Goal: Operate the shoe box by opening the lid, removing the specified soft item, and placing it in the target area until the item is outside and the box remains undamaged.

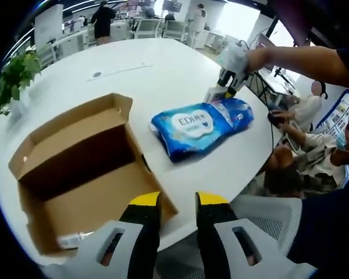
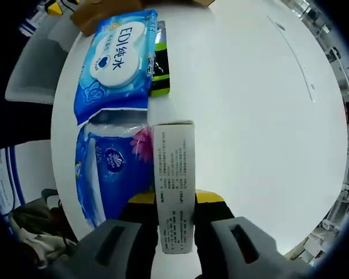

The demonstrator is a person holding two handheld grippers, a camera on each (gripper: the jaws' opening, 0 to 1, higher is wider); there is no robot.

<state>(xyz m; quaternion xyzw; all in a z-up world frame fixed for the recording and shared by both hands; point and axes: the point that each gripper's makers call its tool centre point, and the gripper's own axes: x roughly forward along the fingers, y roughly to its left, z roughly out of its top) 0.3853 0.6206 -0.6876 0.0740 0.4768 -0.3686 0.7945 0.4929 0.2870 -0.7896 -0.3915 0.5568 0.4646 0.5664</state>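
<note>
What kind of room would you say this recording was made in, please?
Most likely an open-plan office or lab: a large white table, rows of desks and chairs behind it, a potted plant, and people standing about.

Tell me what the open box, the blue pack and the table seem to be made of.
Open box: brown cardboard, matte, with folded flaps and raw edges. Blue pack: thin plastic film, glossy, creased and catching highlights; its contents look soft. Table: smooth white surface with a faint sheen, probably laminate, though the look leaves that open.
</note>
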